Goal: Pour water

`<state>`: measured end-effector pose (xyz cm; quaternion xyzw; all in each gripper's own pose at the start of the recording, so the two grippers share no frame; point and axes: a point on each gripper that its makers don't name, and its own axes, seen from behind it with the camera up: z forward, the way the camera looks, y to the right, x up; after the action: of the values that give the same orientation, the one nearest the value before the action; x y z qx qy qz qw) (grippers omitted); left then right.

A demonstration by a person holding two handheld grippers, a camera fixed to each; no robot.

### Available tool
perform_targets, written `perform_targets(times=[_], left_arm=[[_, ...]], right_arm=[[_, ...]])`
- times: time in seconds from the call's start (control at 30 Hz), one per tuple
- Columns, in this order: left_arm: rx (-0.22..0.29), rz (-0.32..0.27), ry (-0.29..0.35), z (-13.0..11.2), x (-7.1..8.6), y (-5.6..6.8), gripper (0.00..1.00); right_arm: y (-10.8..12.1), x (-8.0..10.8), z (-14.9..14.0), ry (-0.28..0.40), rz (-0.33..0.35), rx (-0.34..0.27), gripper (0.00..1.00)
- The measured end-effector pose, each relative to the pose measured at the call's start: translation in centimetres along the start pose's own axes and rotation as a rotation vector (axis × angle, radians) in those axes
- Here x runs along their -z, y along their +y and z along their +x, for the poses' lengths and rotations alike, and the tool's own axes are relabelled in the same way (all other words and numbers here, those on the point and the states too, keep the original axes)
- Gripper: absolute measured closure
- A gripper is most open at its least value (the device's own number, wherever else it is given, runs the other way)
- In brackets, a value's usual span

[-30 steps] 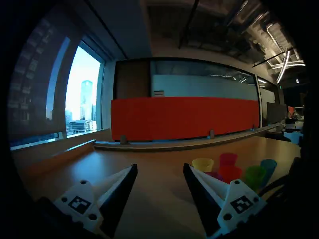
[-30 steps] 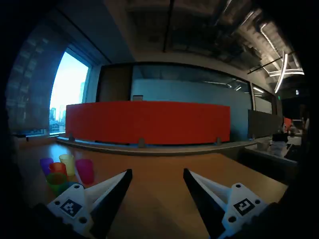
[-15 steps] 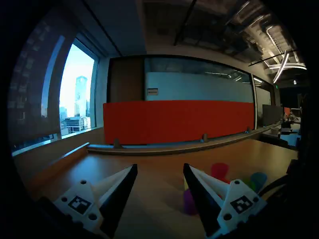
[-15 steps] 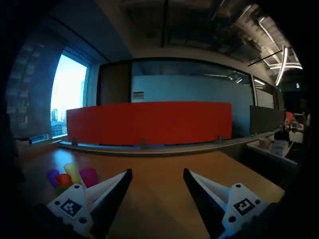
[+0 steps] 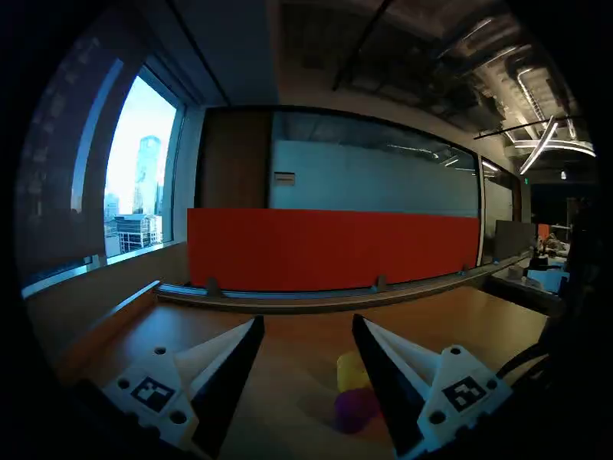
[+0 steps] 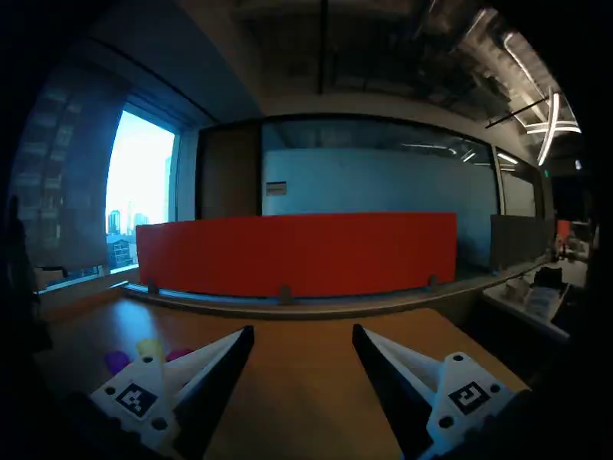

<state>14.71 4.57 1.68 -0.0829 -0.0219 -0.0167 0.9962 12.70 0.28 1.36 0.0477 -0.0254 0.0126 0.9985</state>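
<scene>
In the left gripper view, my left gripper [image 5: 306, 320] is released, jaws wide apart with nothing between them, held low over the table [image 5: 295, 383]. The yellow cup [image 5: 350, 369] and the purple cup [image 5: 354, 409] stand close together, near and just right of centre, partly hidden by my right-hand finger. The purple cup is the nearer one. I cannot tell which of them holds water.

In the right gripper view, my right gripper [image 6: 301, 330] is also released and empty. The rims of the purple cup [image 6: 116, 358], the yellow cup [image 6: 150, 347] and a pink cup [image 6: 178, 354] peek over my left-hand finger, low at the left. Bare table lies straight ahead, up to the red partition [image 6: 299, 253] at the far edge.

As I judge it, I am on the approach, with no cup picked. To do it well I should tip both views down until the whole cluster shows. Then I would choose an outer cup, straddle it squarely and close gently so its neighbours aren't knocked.
</scene>
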Motion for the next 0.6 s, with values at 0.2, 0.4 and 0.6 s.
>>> perform_targets(times=[0.2, 0.4, 0.6], left_arm=[[-0.02, -0.014, -0.011, 0.6, -0.4, 0.1, 0.16], [-0.036, -0.08, -0.018, 0.8, -0.4, 1.5, 0.15], [-0.037, -0.181, -0.024, 0.9, -0.2, 3.7, 0.15]], right_arm=[[-0.2, 0.1, 0.6, -0.001, 0.016, 0.018, 0.01], [-0.9, 0.1, 0.8, -0.003, 0.065, 0.022, 0.01], [-2.9, 0.5, 1.0, -0.007, 0.176, 0.039, 0.01]])
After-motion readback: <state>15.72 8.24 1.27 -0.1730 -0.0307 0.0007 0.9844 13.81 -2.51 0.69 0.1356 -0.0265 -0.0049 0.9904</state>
